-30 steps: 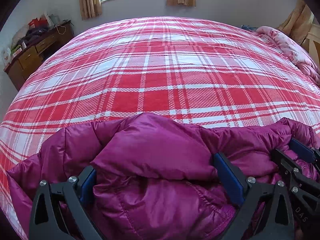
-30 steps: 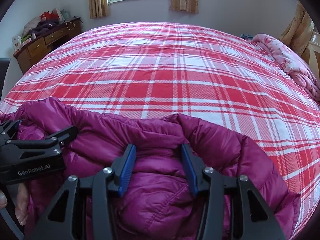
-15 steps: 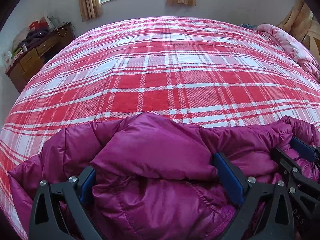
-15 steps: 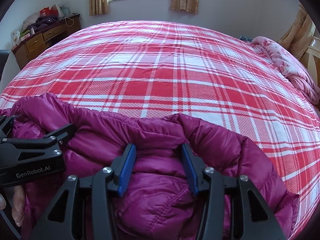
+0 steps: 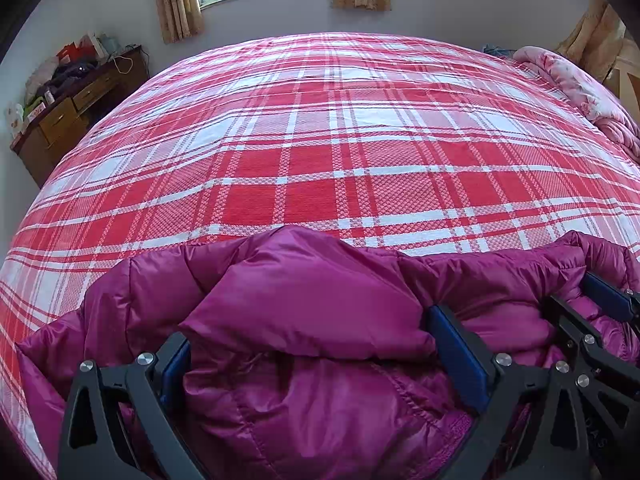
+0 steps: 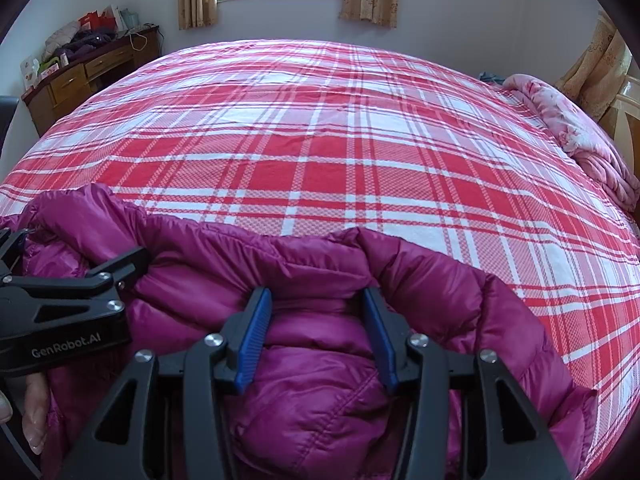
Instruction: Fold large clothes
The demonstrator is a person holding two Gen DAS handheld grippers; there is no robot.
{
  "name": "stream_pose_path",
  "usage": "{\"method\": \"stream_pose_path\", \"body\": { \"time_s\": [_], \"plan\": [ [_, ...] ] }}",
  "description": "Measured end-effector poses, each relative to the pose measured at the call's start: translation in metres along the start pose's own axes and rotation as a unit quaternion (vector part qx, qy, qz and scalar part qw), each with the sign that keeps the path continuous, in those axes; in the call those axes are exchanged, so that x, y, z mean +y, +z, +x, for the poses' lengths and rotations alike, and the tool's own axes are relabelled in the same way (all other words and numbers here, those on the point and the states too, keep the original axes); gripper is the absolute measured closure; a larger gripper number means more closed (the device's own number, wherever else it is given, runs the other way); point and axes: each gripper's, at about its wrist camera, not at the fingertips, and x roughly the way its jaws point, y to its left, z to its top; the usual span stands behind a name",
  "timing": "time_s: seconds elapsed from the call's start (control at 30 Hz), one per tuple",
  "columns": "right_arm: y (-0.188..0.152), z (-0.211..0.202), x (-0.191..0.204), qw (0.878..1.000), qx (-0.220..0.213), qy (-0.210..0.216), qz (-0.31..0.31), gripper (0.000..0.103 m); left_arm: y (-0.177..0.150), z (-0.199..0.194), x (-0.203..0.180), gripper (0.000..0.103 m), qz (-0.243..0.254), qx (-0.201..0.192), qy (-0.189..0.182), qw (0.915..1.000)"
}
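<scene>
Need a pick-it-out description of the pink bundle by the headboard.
Start from the big red plaid bed. At its far right edge, below the tan curtain, lies the rolled pink floral quilt. It is pale and flowered, unlike the shiny plain magenta jacket.

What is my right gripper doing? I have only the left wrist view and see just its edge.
Observer: The right wrist view shows the right gripper with a puffy fold of the purple jacket bulging between its blue pads, which press in from both sides.
Operator: Where does the jacket end on that side?
Observer: Its right edge lies on the plaid bedspread, with plaid showing beyond it.
Operator: Anything near my left gripper that I miss?
Observer: Fingers of the left hand show beneath the body of the left gripper, against the jacket.
</scene>
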Motion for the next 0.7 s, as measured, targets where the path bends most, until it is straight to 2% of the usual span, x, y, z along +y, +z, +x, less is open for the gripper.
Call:
{"method": "stream_pose_path", "body": {
  "time_s": [0.27,0.37,0.43,0.47,0.5,0.53,0.6,0.7],
  "plan": [
    [0.0,0.0,0.001,1.0,0.0,-0.003,-0.003,0.052,0.0,0.0,-0.001,0.001,0.001,0.001,0.002,1.0],
    [0.005,-0.004,0.0,1.0,0.004,-0.001,-0.012,0.05,0.007,-0.003,0.001,0.001,0.003,0.018,0.001,0.9998],
    [0.008,-0.019,-0.006,1.0,-0.001,0.005,-0.01,0.042,0.013,-0.025,0.003,0.001,0.02,0.012,-0.009,0.9997],
    [0.006,-0.031,-0.01,1.0,-0.011,0.01,-0.002,0.029,0.013,-0.042,0.006,0.001,0.025,-0.011,-0.015,0.9995],
    [0.003,-0.043,-0.014,1.0,-0.02,0.014,0.0,0.025,0.011,-0.062,0.011,0.001,0.029,-0.037,-0.016,0.9988],
    [-0.001,-0.055,-0.016,1.0,-0.026,0.016,-0.003,0.024,0.006,-0.079,0.015,0.001,0.033,-0.052,-0.016,0.998],
    [-0.014,-0.079,-0.022,0.999,-0.033,0.012,-0.006,0.024,-0.007,-0.103,0.028,0.001,0.033,-0.056,-0.023,0.9976],
    [-0.049,-0.111,-0.031,0.999,-0.025,0.03,0.01,0.024,-0.051,-0.136,0.055,0.001,0.027,-0.056,-0.034,0.9975]
  ]
}}
